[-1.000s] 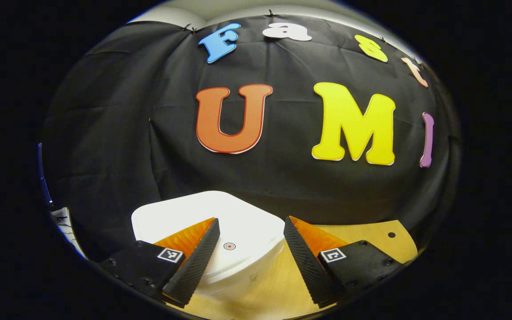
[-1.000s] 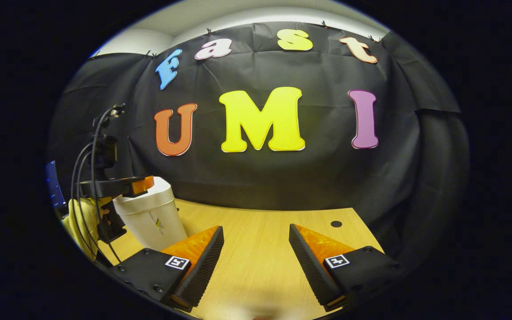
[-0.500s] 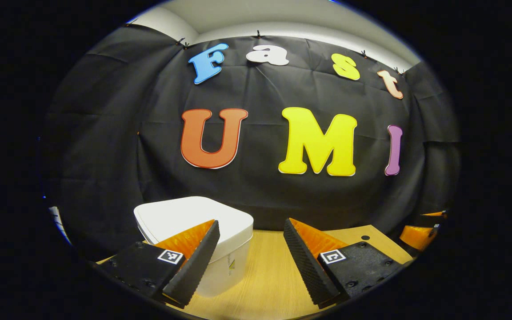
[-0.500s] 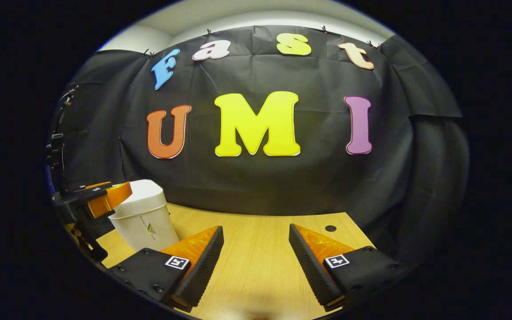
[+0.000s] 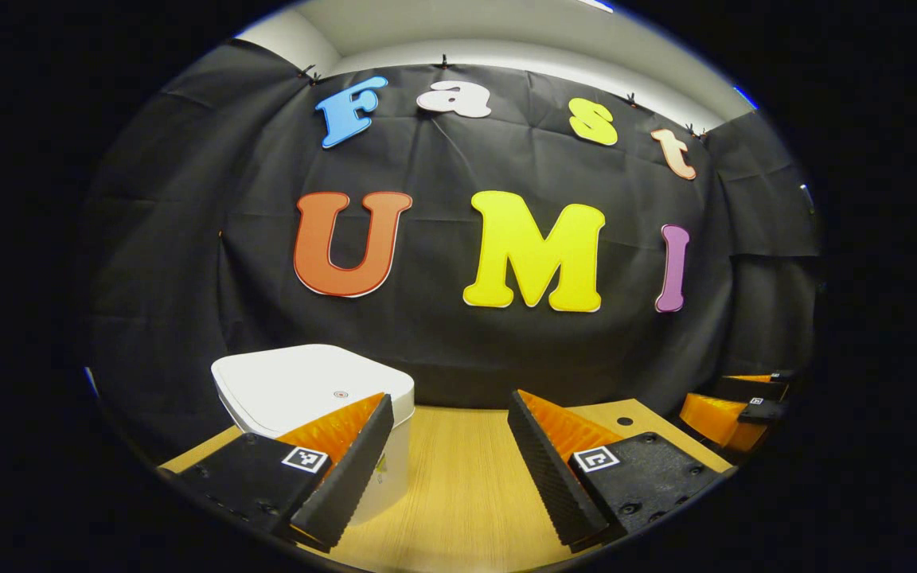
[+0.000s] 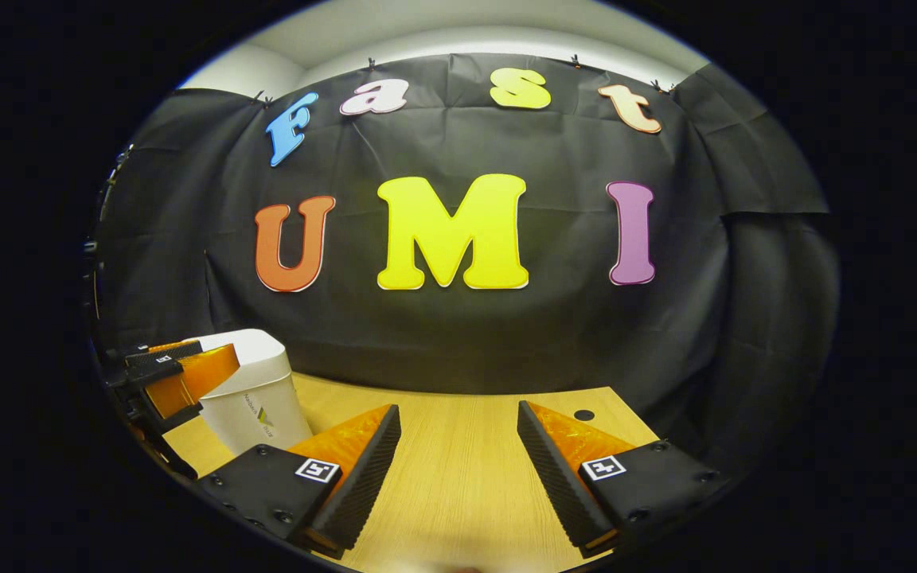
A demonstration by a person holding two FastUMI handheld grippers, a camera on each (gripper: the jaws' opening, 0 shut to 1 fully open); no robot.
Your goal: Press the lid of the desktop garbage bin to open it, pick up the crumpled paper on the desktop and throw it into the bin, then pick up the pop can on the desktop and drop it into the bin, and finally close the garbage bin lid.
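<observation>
Bin [image 5: 311, 390] lid closed; left hand-held gripper [image 5: 446, 469], fingers apart and empty, has drawn back from it. Right hand-held gripper [image 6: 458, 477] likewise apart; task looks finished.

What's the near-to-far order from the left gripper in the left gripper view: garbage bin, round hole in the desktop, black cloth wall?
1. Garbage bin: nearest, lid shut, just behind the left gripper's left-hand finger.
2. Round hole in the desktop: farther back, to the right, near the desktop's far edge.
3. Black cloth wall: farthest, hanging behind the desktop.
</observation>
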